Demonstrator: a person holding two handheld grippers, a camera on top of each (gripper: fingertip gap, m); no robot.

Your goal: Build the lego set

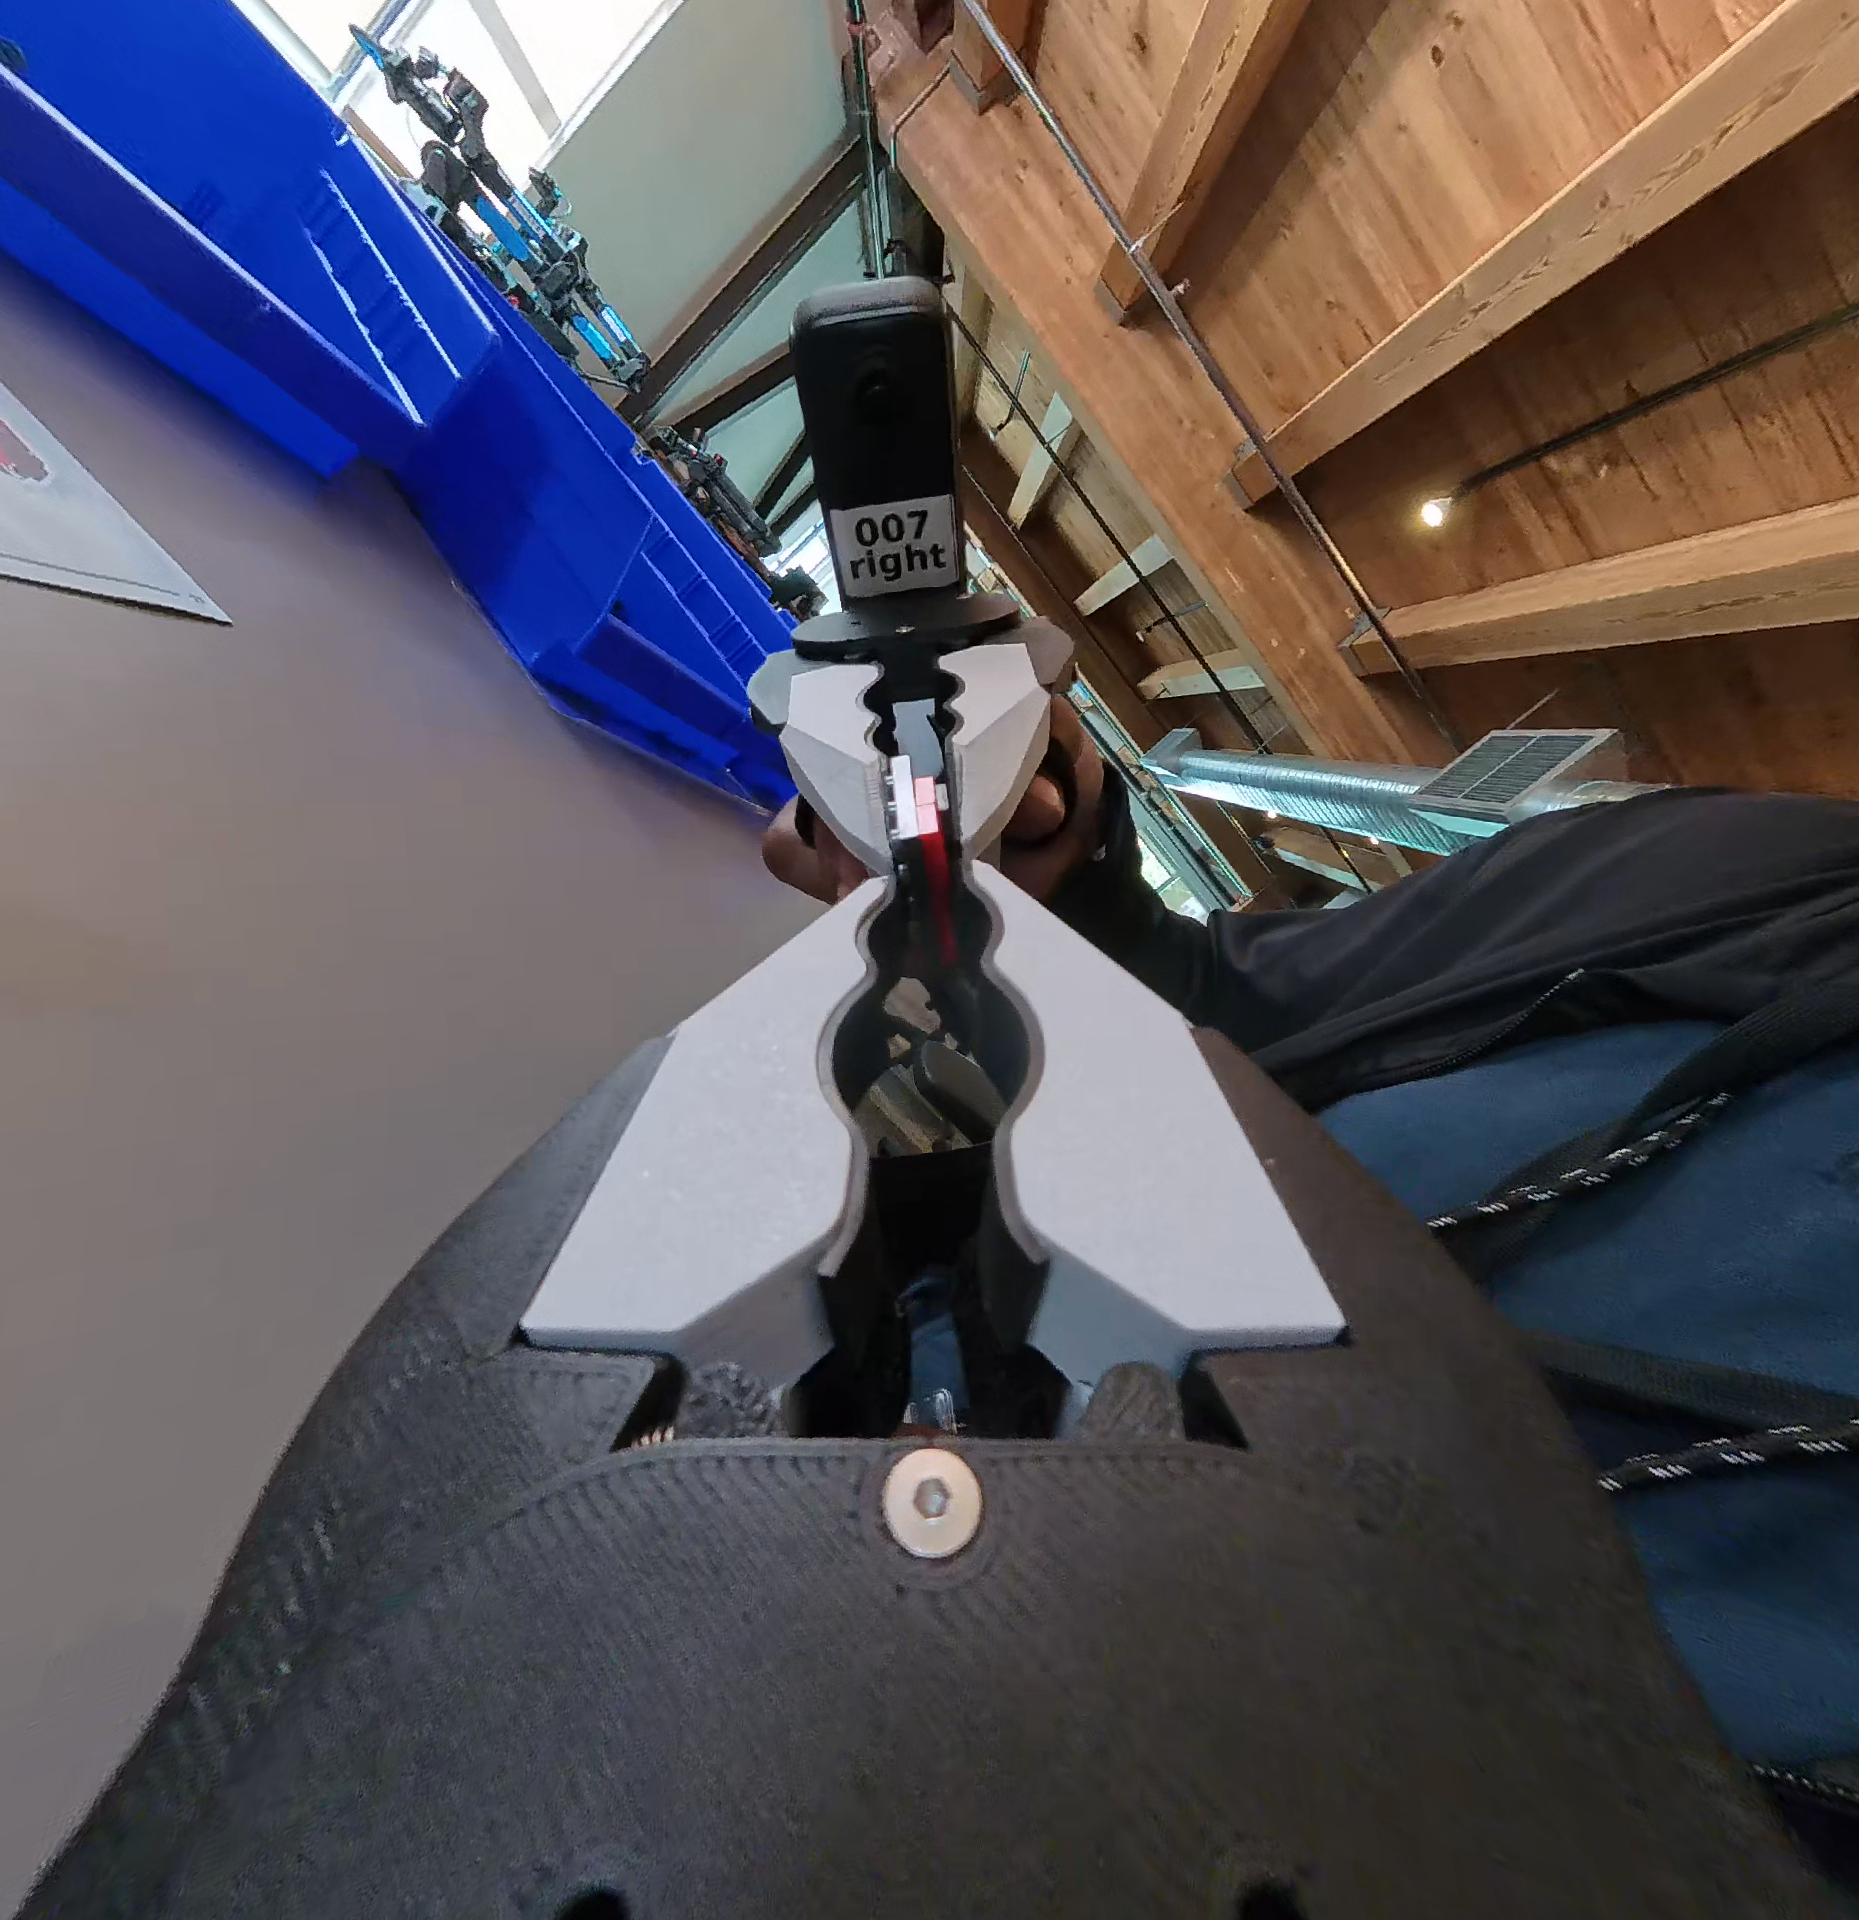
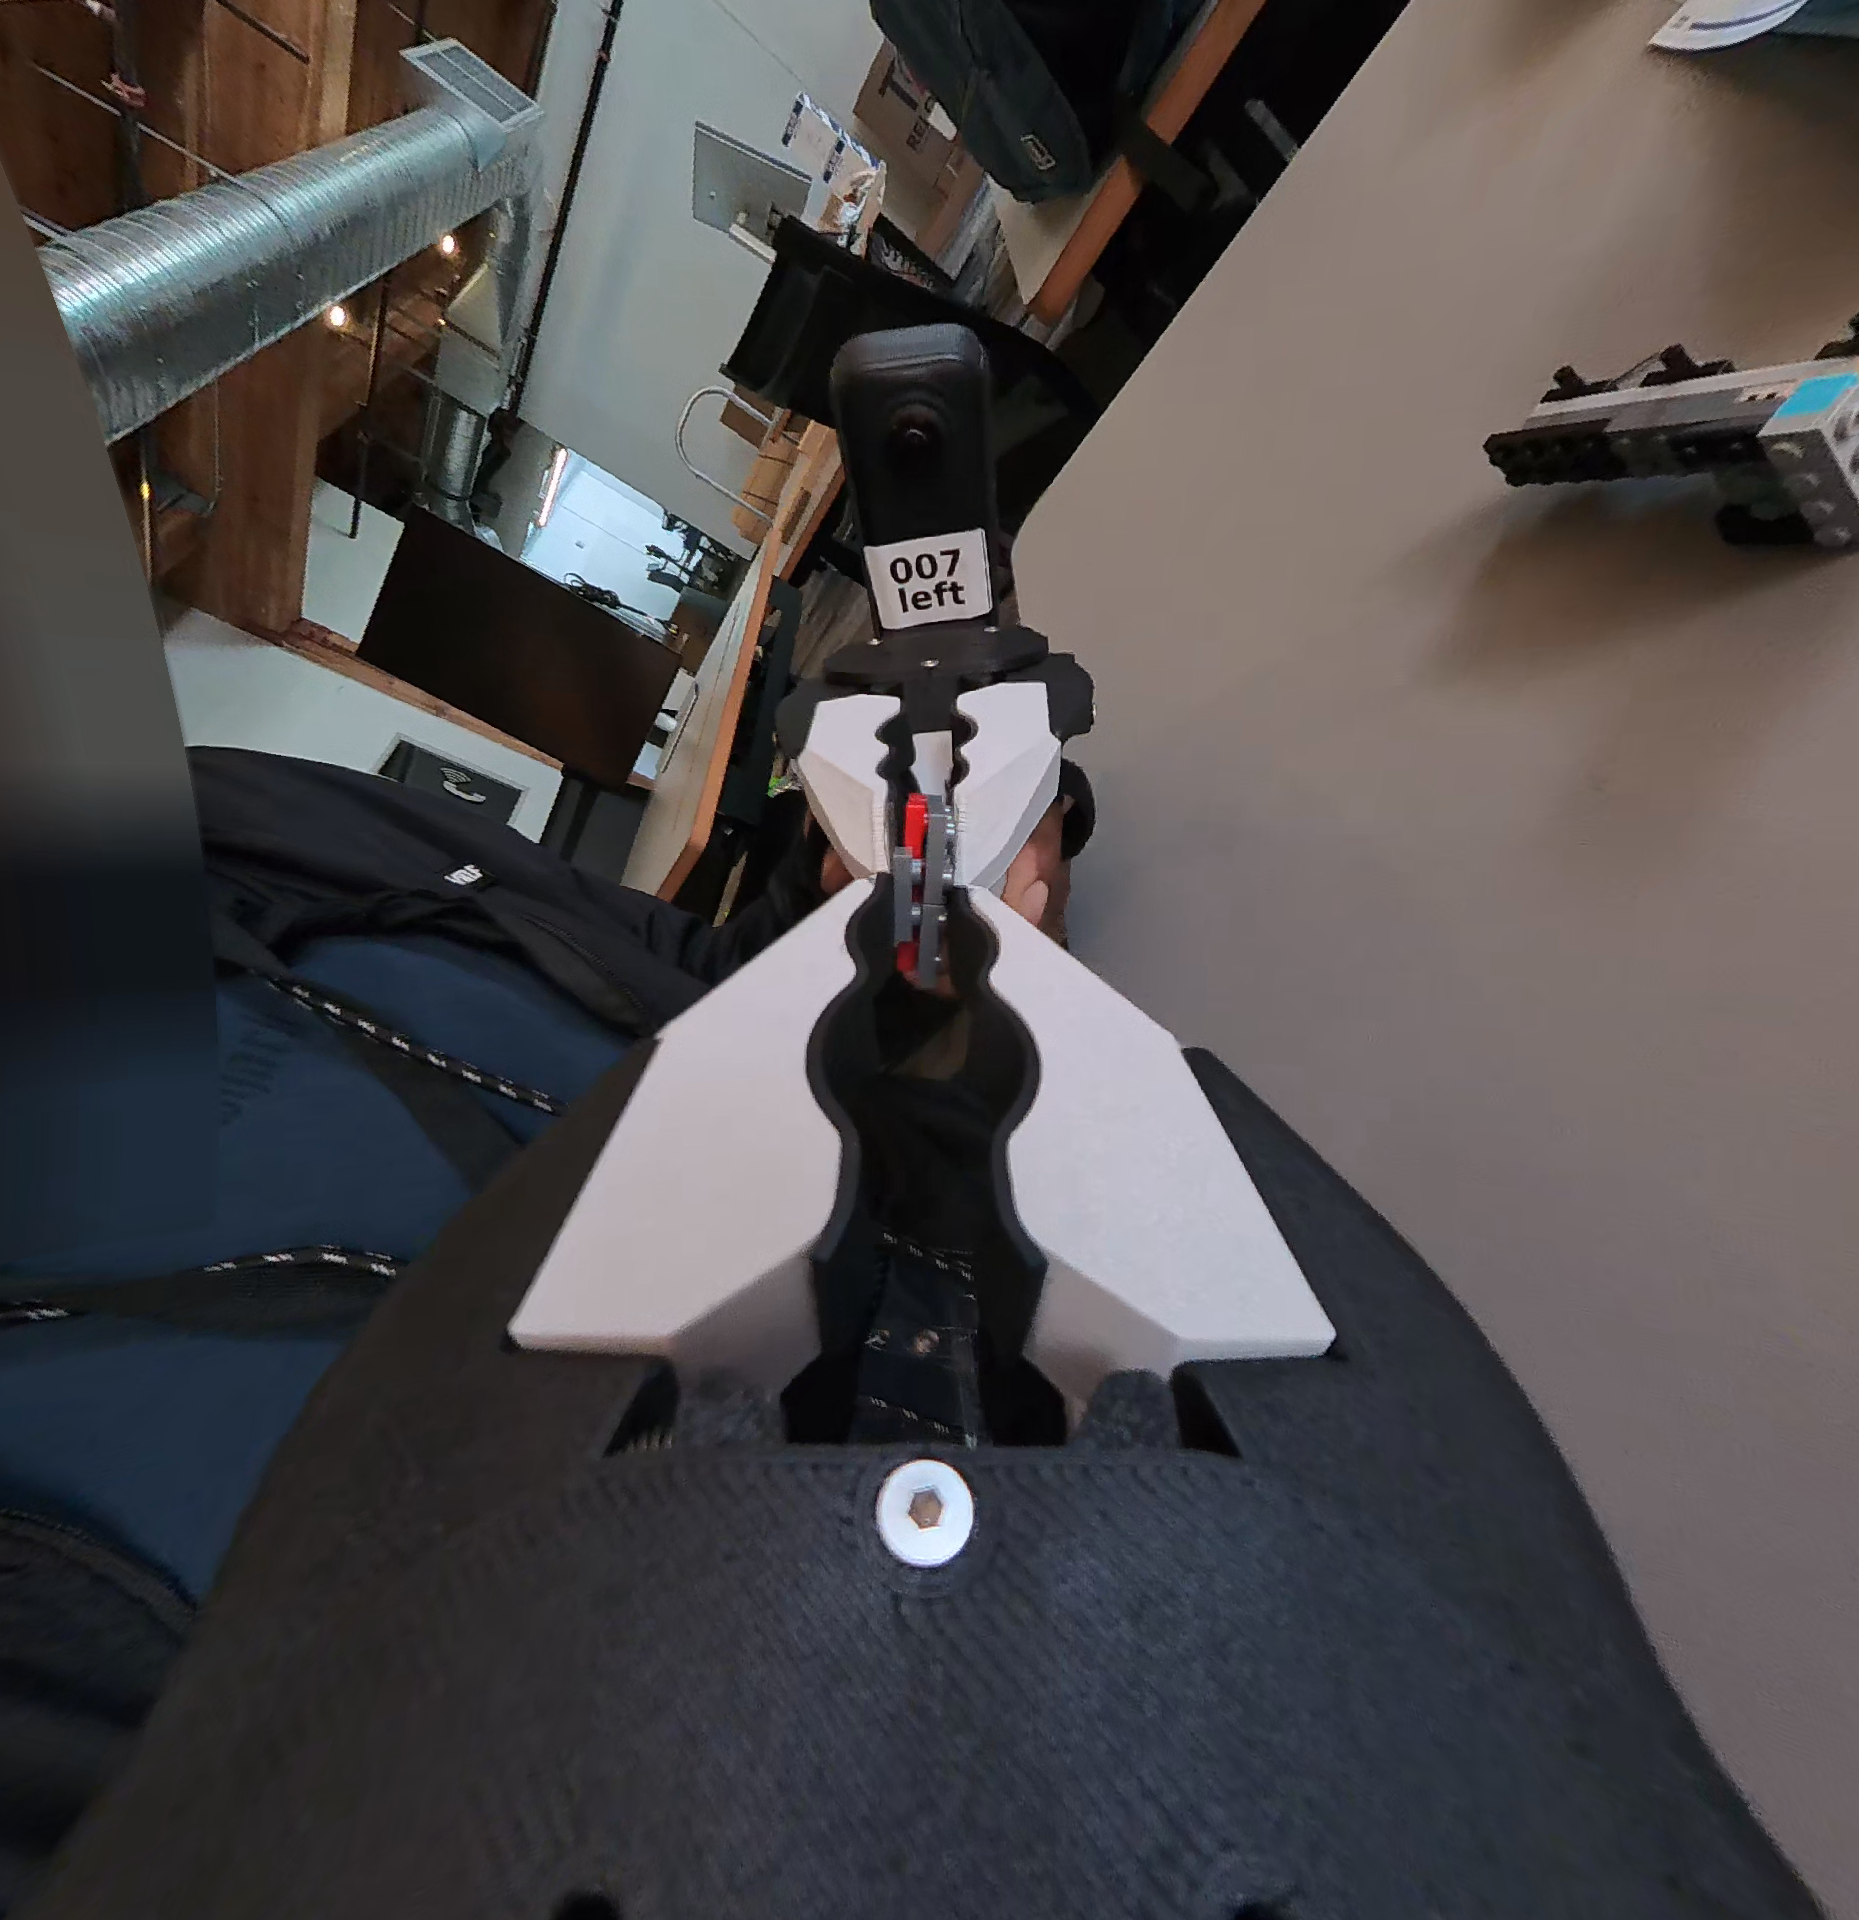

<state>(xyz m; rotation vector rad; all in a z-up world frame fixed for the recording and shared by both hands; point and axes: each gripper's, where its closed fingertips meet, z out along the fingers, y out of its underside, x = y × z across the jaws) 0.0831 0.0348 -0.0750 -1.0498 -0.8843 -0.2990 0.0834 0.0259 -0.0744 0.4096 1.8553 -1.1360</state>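
The 2 hand-held grippers meet tip to tip, each camera looking straight at the other. In the left wrist view, the left hand-held gripper (image 1: 930,914) fills the lower centre of the frame with its grey fingers (image 1: 738,1122) drawn close together, and its tips are clenched on a small lego assembly (image 1: 930,873) of red, black and pale pieces. The right hand-held gripper (image 1: 917,805) faces it from just above centre, jaws also pinched onto the same assembly at the far end, with a person's hand (image 1: 1050,800) wrapped behind it and a black camera (image 1: 873,405) with a white label standing on top.

The right wrist view shows the same grip mirrored: the right hand-held gripper (image 2: 920,935) at lower centre and the left hand-held gripper (image 2: 930,831) opposite, both closed on the thin red and grey lego assembly (image 2: 923,883) held between them in mid-air.

The grey desk (image 1: 281,935) fills the left side of the left wrist view, with blue plastic bins (image 1: 385,312) at the upper left and the corner of a printed sheet (image 1: 63,520) at the left edge. In the right wrist view, a larger lego build (image 2: 1714,447) in black, grey and white with a light blue patch lies on the desk (image 2: 1424,935) at the upper right, well apart from the grippers. A dark jacket sleeve (image 1: 1527,914) shows at the right of the left wrist view.
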